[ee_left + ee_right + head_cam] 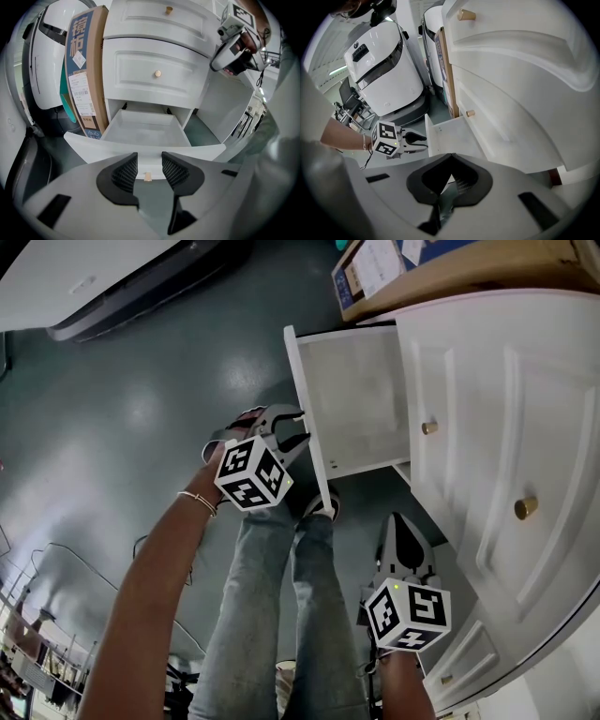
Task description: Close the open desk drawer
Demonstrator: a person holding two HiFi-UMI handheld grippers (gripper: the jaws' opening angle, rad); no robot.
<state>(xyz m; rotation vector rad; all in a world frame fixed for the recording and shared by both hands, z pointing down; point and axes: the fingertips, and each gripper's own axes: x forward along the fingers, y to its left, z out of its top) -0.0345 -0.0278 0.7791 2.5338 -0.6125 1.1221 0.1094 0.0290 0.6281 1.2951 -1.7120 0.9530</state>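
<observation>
One drawer (361, 399) stands pulled out of the white desk (497, 427), with two drawers above it shut. That makes three knobs in all in the left gripper view. The left gripper (148, 165) is partly open and holds nothing, and the open drawer's knob (147, 176) shows between its jaws. The right gripper (451, 155) — closed, empty — hangs at the drawer's 5 o'clock. Bare floor (141, 409) lies at its 9 o'clock.
</observation>
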